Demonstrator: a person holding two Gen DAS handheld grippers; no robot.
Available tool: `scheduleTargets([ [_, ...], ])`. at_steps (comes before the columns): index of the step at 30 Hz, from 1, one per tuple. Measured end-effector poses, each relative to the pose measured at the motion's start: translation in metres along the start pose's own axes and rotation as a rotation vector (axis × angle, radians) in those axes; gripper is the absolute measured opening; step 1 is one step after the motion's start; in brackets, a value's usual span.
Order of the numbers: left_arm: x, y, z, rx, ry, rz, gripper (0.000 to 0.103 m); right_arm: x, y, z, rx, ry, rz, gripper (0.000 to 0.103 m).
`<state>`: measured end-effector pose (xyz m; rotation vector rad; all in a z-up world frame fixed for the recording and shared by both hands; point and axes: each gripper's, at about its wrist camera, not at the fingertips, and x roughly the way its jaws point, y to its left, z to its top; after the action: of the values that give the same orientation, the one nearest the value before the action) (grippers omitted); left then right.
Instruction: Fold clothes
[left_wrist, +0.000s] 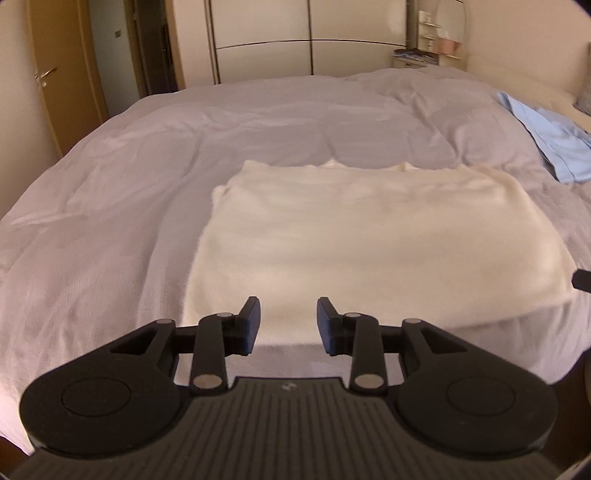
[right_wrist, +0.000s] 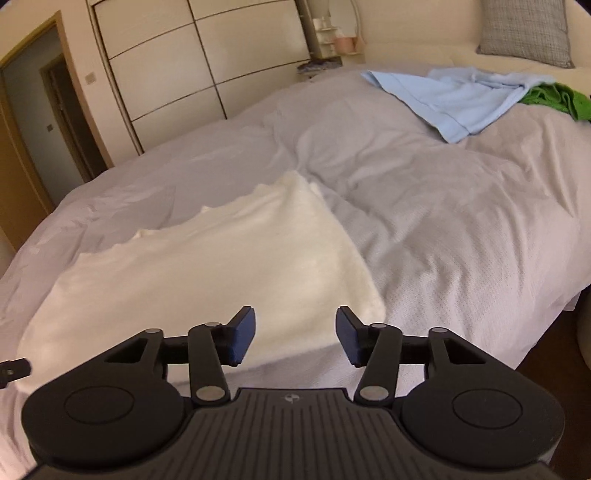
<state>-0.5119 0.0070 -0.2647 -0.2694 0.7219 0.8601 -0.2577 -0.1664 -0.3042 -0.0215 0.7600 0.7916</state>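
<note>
White fabric, a folded garment (left_wrist: 369, 243), lies flat on the grey bed cover (left_wrist: 110, 221), near the front edge of the bed. The left gripper (left_wrist: 289, 325) hangs over its near edge with fingers spread, holding nothing. The right gripper (right_wrist: 295, 338) is also released, above the garment's right corner. A light blue garment (right_wrist: 454, 99) lies far back, and beside it something green (right_wrist: 554, 98), perhaps another cloth.

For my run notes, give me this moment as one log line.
stage: white garment folded flat on bed | left claw: open, empty | right claw: open, empty | waiting: light blue garment, green garment
</note>
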Motion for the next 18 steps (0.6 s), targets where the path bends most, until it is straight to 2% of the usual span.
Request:
scheduleTargets([
  [11,-0.022,-0.017,-0.010,0.047,-0.012,-0.012,0.032,-0.037,-0.006,-0.020,0.034,-0.003,0.017,0.055],
  [18,-0.015,-0.017,-0.010,0.057,0.005,-0.018,0.034,-0.032,-0.006,-0.024,0.044,0.022,0.045,0.060],
])
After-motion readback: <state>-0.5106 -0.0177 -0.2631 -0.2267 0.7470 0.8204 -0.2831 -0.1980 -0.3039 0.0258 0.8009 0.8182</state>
